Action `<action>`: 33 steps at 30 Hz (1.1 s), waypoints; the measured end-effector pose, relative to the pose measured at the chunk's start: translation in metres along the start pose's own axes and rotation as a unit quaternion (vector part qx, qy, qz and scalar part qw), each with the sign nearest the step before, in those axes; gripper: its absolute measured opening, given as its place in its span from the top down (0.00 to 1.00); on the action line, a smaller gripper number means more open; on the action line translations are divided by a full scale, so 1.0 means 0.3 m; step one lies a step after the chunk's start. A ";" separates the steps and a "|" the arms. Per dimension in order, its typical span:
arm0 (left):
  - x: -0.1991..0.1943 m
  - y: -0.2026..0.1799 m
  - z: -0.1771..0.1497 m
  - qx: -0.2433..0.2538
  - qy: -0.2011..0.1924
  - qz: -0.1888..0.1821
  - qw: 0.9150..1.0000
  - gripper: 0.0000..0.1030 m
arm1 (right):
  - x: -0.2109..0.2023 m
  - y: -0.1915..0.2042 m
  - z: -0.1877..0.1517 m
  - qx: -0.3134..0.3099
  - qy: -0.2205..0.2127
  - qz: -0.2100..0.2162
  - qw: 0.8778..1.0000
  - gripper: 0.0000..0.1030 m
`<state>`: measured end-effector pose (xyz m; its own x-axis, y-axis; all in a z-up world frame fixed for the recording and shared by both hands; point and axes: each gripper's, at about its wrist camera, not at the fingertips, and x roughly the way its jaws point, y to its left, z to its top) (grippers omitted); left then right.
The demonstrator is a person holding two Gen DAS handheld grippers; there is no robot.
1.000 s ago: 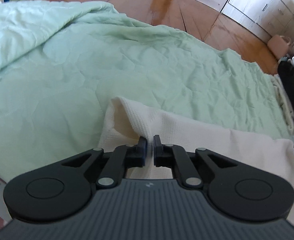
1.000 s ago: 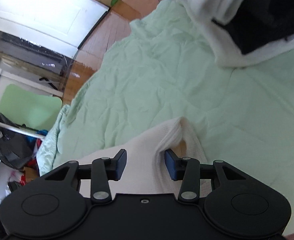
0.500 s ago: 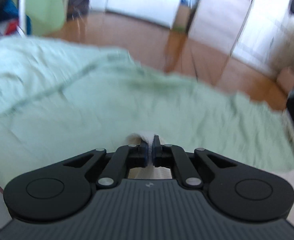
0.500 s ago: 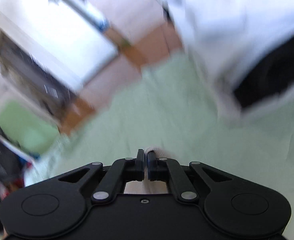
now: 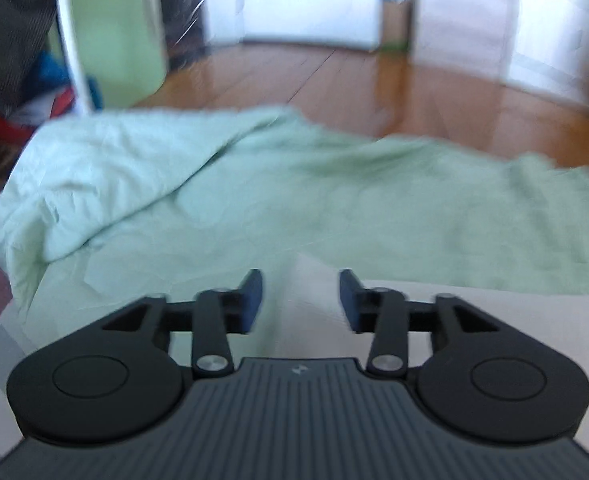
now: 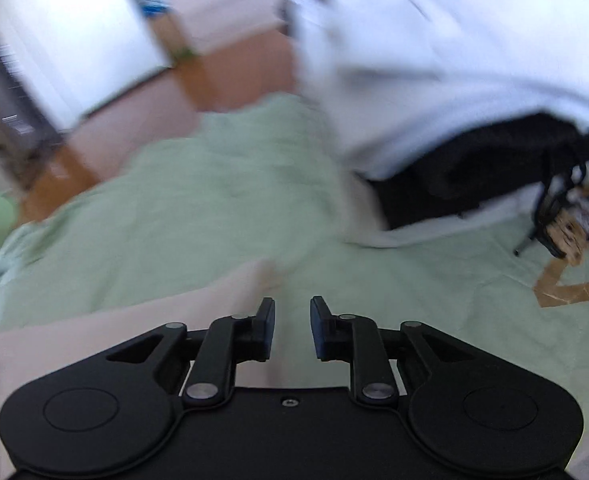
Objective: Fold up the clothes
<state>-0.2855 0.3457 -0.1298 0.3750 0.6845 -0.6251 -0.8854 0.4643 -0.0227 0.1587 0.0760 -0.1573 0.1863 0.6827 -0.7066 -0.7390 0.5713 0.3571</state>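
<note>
Both wrist views low, tilted down over green quilt [image 5: 334, 200]; share cream garment [image 6: 134, 320].

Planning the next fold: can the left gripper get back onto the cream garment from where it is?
Probably yes. The left gripper has just been opening, and the cream garment lies right below and ahead of its fingers on the green bedspread. Nothing sits between them. The pads are not pressing the cloth.

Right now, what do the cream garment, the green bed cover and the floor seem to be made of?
Cream garment: soft matte cloth, probably cotton; it drapes in a soft ridge, but blur hides the weave.
Green bed cover: thin matte woven fabric, shown by its many fine wrinkles.
Floor: wood planks with a glossy finish; plank seams and bright reflections show.
</note>
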 end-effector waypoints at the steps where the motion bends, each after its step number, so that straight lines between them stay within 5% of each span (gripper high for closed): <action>1: -0.052 -0.022 -0.014 0.009 -0.008 -0.022 1.000 0.57 | -0.037 0.047 -0.031 -0.032 -0.001 0.019 0.999 0.76; 4: -0.153 -0.111 -0.076 0.049 0.021 -0.074 0.996 0.57 | -0.140 0.206 -0.137 -0.141 0.007 0.074 0.987 0.76; 8: -0.216 -0.186 -0.175 0.054 0.065 -0.117 0.989 0.57 | -0.215 0.468 -0.365 -0.313 0.041 0.127 0.940 0.67; 13: -0.247 -0.186 -0.246 0.057 0.075 -0.095 0.991 0.57 | -0.226 0.684 -0.617 -0.454 0.094 0.174 0.869 0.57; 17: -0.285 -0.157 -0.294 0.054 0.078 -0.107 0.990 0.57 | -0.204 0.733 -0.702 -0.499 0.113 0.171 0.842 0.58; 18: -0.294 -0.156 -0.307 0.062 0.077 -0.109 0.989 0.57 | -0.203 0.743 -0.709 -0.502 0.107 0.167 0.842 0.63; 19: -0.305 -0.156 -0.321 0.071 0.075 -0.110 0.989 0.57 | -0.202 0.744 -0.705 -0.507 0.096 0.163 0.841 0.84; 20: -0.323 -0.162 -0.334 0.087 0.067 -0.111 0.988 0.57 | -0.197 0.750 -0.697 -0.514 0.088 0.150 0.840 0.95; 25: -0.390 -0.195 -0.374 0.128 0.043 -0.168 0.976 0.56 | -0.202 0.740 -0.623 -0.494 0.080 0.138 0.855 0.97; 29: -0.420 -0.243 -0.380 0.163 0.034 -0.223 0.960 0.33 | -0.192 0.723 -0.542 -0.414 0.089 0.171 0.890 0.97; 33: -0.389 -0.322 -0.394 0.212 0.032 -0.190 0.958 0.31 | -0.188 0.685 -0.468 -0.348 0.082 0.191 0.914 0.97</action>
<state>-0.2762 0.1547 -0.1468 0.6185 0.3913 -0.6814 -0.4921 0.8690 0.0523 -0.0946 0.0909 -0.1298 -0.2281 0.6620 -0.7139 -0.9736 -0.1608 0.1619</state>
